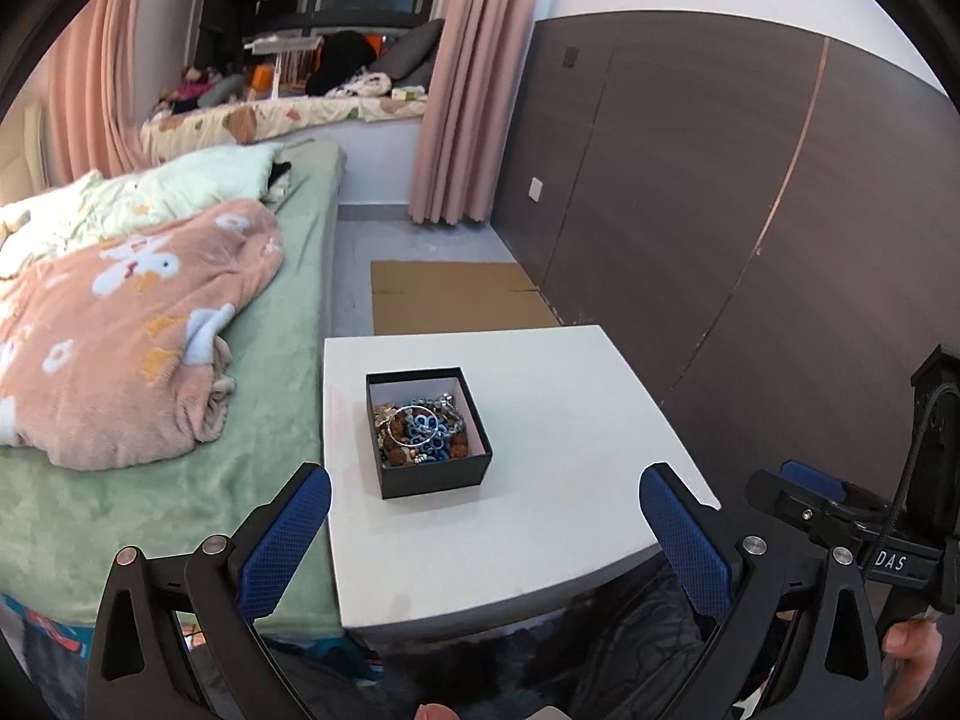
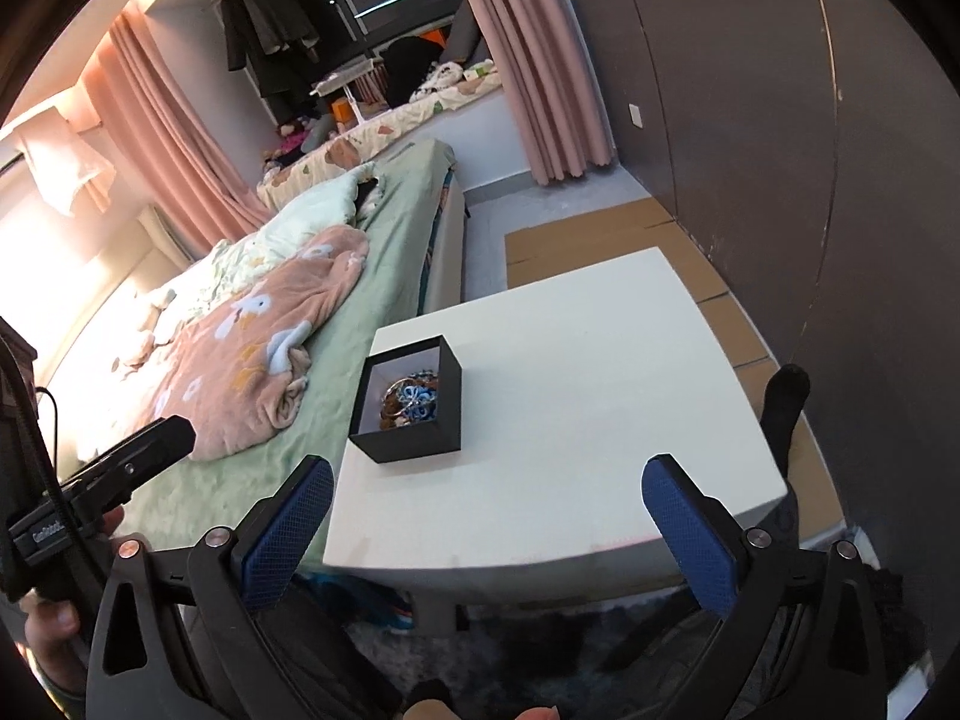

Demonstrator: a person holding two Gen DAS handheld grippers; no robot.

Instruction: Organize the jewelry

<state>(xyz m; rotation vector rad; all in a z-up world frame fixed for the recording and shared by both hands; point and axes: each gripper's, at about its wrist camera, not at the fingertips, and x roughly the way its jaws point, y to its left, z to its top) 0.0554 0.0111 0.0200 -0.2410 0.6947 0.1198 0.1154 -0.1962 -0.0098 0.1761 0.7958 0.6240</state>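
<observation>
A small black box [image 1: 438,477] with a pale lining stands on the white table [image 1: 570,450], toward its left side. It holds a tangle of jewelry [image 1: 420,429]: a silver bangle, blue beaded pieces and brown beads. The box also shows in the right wrist view [image 2: 420,441], with the jewelry [image 2: 414,399] inside. My left gripper [image 1: 485,489] is open and empty, above the table's near edge, short of the box. My right gripper [image 2: 487,480] is open and empty, held above the table's near part, to the right of the box.
A bed [image 1: 198,480] with a green sheet and a peach blanket [image 1: 120,336] runs along the table's left side. Flat cardboard [image 1: 450,294] lies on the floor beyond the table. A dark panelled wall [image 1: 750,210] stands to the right. A foot in a black sock [image 2: 783,408] shows at the table's right edge.
</observation>
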